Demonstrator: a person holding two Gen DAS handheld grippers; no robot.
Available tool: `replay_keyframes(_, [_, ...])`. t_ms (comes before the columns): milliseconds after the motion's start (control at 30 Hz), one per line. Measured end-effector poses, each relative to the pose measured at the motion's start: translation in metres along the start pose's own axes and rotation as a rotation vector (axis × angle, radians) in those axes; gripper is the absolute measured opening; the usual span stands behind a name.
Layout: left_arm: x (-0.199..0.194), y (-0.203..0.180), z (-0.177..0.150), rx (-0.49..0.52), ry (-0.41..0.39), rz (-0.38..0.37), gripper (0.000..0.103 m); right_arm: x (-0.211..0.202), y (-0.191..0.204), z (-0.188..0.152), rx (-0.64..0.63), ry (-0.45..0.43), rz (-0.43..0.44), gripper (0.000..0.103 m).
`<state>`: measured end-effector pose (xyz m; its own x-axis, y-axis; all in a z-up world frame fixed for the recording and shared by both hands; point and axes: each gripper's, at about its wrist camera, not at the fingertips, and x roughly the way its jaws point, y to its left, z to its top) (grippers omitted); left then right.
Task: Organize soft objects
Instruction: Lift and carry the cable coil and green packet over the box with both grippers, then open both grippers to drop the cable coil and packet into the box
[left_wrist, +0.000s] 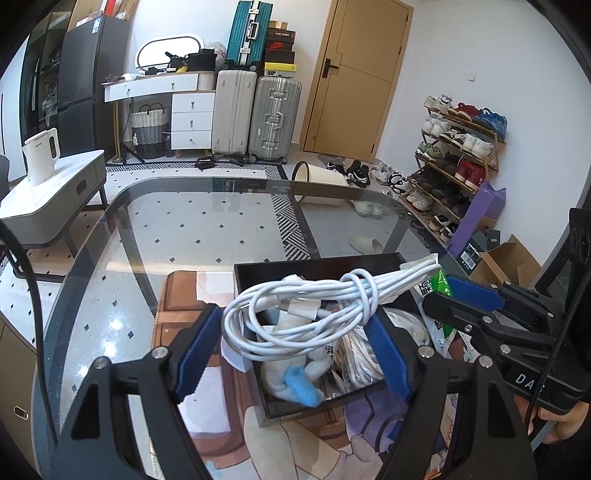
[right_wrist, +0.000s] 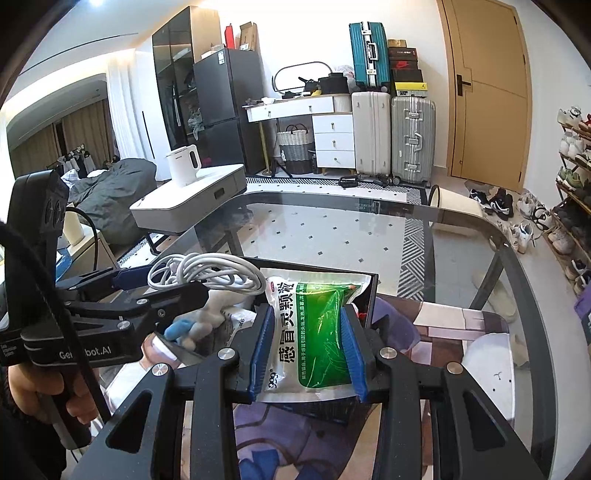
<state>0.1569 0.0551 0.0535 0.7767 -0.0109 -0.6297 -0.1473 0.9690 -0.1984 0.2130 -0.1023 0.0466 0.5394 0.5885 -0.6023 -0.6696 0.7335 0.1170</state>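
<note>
1. Blue pads of my right gripper (right_wrist: 308, 354) sit closest to the lens, clamped on a green-and-white sachet (right_wrist: 314, 332). The pack hangs between the pads above the near wall of the black box (right_wrist: 373, 295), so it is not yet inside.

2. My left gripper (left_wrist: 295, 347) stands wide, and the coiled white cable (left_wrist: 295, 314) bulges out between and ahead of its pads. I judge the cable is carried there, but I cannot tell how firmly the pads bite; the coil may only be draped.

3. Risk one: loose loops trail off the cable's near side. If I lower it carelessly, a loop could catch the box rim just ahead of the left pads and spill onto the glass table (left_wrist: 184, 229).

4. Risk two: both grippers crowd the same box, the right one just beside the left. A sideways drift could knock them together and shake either load free.

5. Risk three: the box already holds a white plush toy with a blue tip (left_wrist: 295, 376) and plastic packets. Dropped on that heap, the slick sachet could slide back out.

6. Risk four: the sachet is pinched by its sides only, so it may buckle and slip.
</note>
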Motion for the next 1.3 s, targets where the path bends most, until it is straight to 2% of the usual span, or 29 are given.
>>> replay_keyframes(600, [0.026,-0.002,0.000,0.030,0.023,0.034,0.078,0.044,0.002,0.001,-0.030,0.050,-0.009,0.037])
replay_keyframes(733, [0.030,0.002,-0.001,0.013,0.050,0.012,0.077,0.046,0.006,-0.003,-0.061,0.043,-0.027,0.038])
replay_keyframes(833, [0.026,0.005,-0.001,0.010,0.050,0.007,0.079,0.037,0.007,-0.006,-0.073,0.026,-0.044,0.051])
replay_keyframes(900, [0.020,0.005,-0.002,0.025,0.043,0.004,0.082,0.030,0.005,-0.009,-0.069,0.009,-0.028,0.069])
replay_keyframes(933, [0.017,0.004,-0.002,0.028,0.036,-0.001,0.085,0.025,0.005,-0.011,-0.069,-0.002,-0.025,0.074])
replay_keyframes(1067, [0.002,0.005,-0.004,0.011,0.009,-0.009,0.098,0.011,0.006,-0.018,-0.082,-0.018,-0.037,0.081])
replay_keyframes(1167, [-0.009,0.007,-0.009,0.018,-0.001,-0.003,0.100,0.001,0.007,-0.024,-0.086,-0.031,-0.038,0.091])
replay_keyframes(1300, [-0.022,0.005,-0.021,0.046,-0.022,0.027,0.103,-0.007,0.010,-0.033,-0.091,-0.021,-0.050,0.098])
